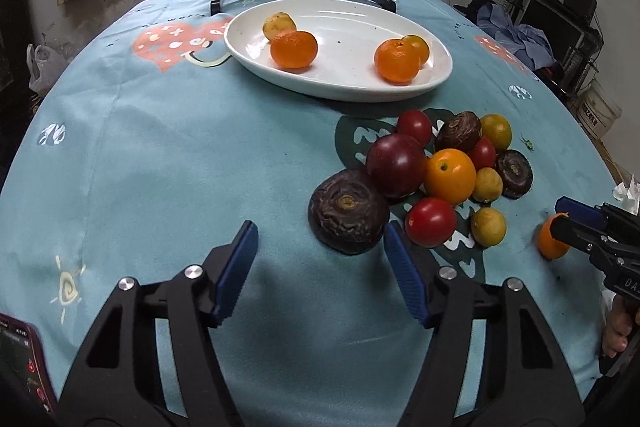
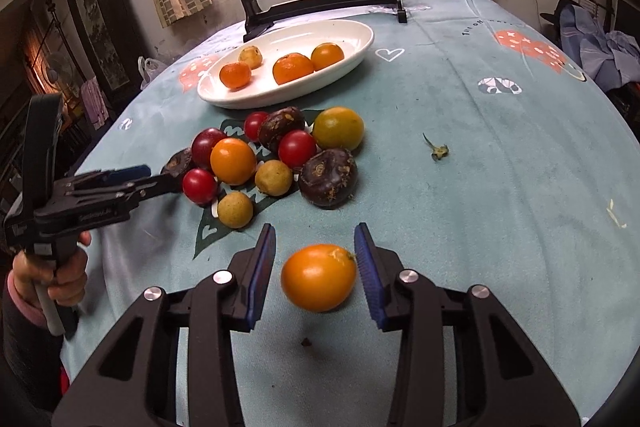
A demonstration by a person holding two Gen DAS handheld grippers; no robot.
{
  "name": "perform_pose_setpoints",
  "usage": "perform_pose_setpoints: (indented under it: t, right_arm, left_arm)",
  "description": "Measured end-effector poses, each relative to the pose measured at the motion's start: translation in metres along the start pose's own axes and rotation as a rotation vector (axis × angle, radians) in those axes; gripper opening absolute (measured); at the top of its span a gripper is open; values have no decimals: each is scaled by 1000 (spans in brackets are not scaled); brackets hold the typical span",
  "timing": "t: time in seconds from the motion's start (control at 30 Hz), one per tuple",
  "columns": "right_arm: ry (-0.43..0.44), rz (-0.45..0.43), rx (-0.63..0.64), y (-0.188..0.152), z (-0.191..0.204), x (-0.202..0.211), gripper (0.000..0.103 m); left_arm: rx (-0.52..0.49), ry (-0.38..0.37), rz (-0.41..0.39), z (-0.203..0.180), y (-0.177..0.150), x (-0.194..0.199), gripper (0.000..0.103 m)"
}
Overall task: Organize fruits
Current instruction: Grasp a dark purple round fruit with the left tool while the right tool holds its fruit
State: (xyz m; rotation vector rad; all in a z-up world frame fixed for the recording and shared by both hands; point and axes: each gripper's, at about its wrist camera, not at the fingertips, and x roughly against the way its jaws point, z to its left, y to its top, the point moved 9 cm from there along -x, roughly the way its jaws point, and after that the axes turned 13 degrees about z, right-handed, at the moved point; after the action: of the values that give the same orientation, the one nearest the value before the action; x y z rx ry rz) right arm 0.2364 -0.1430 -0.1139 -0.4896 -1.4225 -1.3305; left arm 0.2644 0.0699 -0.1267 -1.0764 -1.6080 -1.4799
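The right gripper (image 2: 315, 259), with ribbed blue pads, bracketed a smooth round orange fruit (image 2: 319, 277); whether both pads pressed it was unclear. The left gripper (image 1: 320, 243) stood open near a wrinkled dark-purple fruit (image 1: 348, 211). Far off sat a glossy white oval ceramic dish (image 1: 344, 89).

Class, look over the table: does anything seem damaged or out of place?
A small green stem scrap lies alone on the cloth, right of the fruit pile. The brown fruits look wrinkled.
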Motion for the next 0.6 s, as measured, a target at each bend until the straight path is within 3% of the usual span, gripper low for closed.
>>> perform_pose_setpoints:
  t: [0.2, 0.37, 0.5, 0.6]
  right_arm:
    - [3, 77, -13, -6, -4, -14, 41]
    - [19, 64, -10, -6, -3, -12, 39]
    - [45, 22, -28, -5, -5, -4, 39]
    - [58, 31, -35, -7, -6, -5, 39]
  left_arm:
    - [-18, -19, 9, -3, 4, -6, 67]
    - [-13, -34, 8, -2, 3, -5, 66]
    - [-32, -63, 12, -5, 3, -5, 55]
    - [-42, -78, 17, -7, 4, -5, 54]
